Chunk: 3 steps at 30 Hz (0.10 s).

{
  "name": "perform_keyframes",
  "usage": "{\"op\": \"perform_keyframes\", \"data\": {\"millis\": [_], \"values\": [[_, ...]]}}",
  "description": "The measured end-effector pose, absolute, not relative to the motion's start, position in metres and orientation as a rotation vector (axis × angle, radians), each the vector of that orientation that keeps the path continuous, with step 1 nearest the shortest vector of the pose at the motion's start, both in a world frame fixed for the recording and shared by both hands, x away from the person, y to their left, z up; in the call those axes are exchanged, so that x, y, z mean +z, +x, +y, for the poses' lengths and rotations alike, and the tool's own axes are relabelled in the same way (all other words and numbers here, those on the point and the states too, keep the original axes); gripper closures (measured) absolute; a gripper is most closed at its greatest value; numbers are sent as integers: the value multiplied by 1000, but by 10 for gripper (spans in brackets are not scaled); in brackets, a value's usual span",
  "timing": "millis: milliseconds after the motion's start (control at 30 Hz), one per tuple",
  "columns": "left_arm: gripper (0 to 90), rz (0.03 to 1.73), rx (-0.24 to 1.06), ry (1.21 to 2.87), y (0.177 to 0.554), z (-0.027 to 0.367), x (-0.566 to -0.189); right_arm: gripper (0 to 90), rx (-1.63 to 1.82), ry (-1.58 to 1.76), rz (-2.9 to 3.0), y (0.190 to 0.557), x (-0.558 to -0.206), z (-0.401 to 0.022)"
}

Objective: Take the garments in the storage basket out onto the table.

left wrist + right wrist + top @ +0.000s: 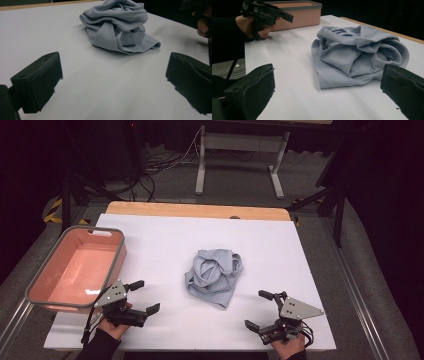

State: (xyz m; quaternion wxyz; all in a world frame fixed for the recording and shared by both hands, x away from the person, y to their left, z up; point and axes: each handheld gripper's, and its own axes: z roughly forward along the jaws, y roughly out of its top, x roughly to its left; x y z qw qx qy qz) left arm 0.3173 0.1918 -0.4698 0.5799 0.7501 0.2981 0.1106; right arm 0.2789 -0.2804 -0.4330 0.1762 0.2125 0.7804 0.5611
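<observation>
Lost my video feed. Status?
Left gripper and right gripper open, off the cloth. Grey cloth crumpled mid-table. Pink bin left. Path clear.

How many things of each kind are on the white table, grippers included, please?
Crumpled light blue-grey knitted garment: 1
Pink plastic bin with grey rim: 1
Black two-jaw grippers, left gripper and right gripper, both open: 2
Total: 4

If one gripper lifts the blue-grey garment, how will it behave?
The garment lies crumpled in soft knit folds, so it will probably hang limp and unfold. It looks thin, likely light. Pushed across the white table cover, it would probably bunch rather than slide whole.
</observation>
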Motion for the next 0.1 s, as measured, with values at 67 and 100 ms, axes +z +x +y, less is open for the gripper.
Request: {"op": "perform_keyframes", "data": {"millis": [67, 100], "values": [[20, 713, 268, 1742, 318, 194, -470, 1, 1583, 601, 2213, 279, -433, -280], [20, 713, 268, 1742, 318, 194, -470, 1, 1583, 601, 2213, 279, -433, -280]]}}
